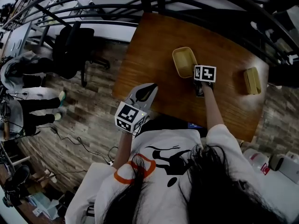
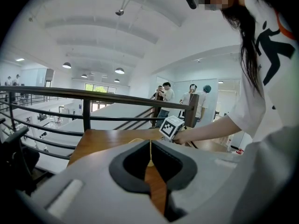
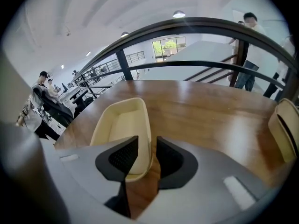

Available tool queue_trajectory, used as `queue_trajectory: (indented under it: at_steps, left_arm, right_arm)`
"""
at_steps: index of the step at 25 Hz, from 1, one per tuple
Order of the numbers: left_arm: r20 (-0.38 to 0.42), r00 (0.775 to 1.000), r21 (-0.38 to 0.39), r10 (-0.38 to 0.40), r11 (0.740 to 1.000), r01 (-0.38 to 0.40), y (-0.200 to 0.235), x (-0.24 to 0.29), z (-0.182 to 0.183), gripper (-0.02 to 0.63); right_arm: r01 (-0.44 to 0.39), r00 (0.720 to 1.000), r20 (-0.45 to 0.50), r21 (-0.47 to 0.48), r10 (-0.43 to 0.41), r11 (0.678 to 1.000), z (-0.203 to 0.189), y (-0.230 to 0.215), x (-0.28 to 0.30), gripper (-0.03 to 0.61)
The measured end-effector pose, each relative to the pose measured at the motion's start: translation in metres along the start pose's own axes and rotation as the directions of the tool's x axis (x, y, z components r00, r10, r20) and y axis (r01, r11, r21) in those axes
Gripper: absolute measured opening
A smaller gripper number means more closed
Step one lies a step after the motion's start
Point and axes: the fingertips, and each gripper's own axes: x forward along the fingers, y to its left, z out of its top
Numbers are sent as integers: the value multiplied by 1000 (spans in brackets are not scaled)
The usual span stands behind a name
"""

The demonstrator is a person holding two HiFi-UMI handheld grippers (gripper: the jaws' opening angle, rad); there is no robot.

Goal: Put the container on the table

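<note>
the cream container sits upright on the wooden desk, near its far middle. my right gripper points down at its near end, fingers released and standing apart, with the container's right wall rising between them and no pad pressing on it. my left gripper hangs off the desk's near left corner, its fingers clenched tip to tip on nothing. another cream tray lies at the desk's right end, well apart from the container.
</note>
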Motion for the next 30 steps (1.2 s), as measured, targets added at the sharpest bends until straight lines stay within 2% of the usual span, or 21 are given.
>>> queue_trajectory:
  at_steps: [8, 15, 21, 30]
  left_arm:
    - [15, 1000, 5, -25, 1000, 25, -4, -3, 1, 2]
    - [37, 998, 19, -44, 999, 43, -18, -18, 1, 2]
    - [62, 996, 22, -71, 997, 69, -30, -35, 0, 2]
    - [85, 988, 30, -129, 991, 127, -59, -70, -11, 2]
  right_arm:
    - [-50, 992, 114, -5, 50, 999, 17, 17, -43, 139]
    - [-140, 965, 216, -42, 146, 989, 7, 57, -96, 129]
    - [-202, 940, 271, -53, 209, 978, -17, 101, -146, 117]
    - [-259, 910, 321, -53, 262, 964, -77, 167, -204, 98]
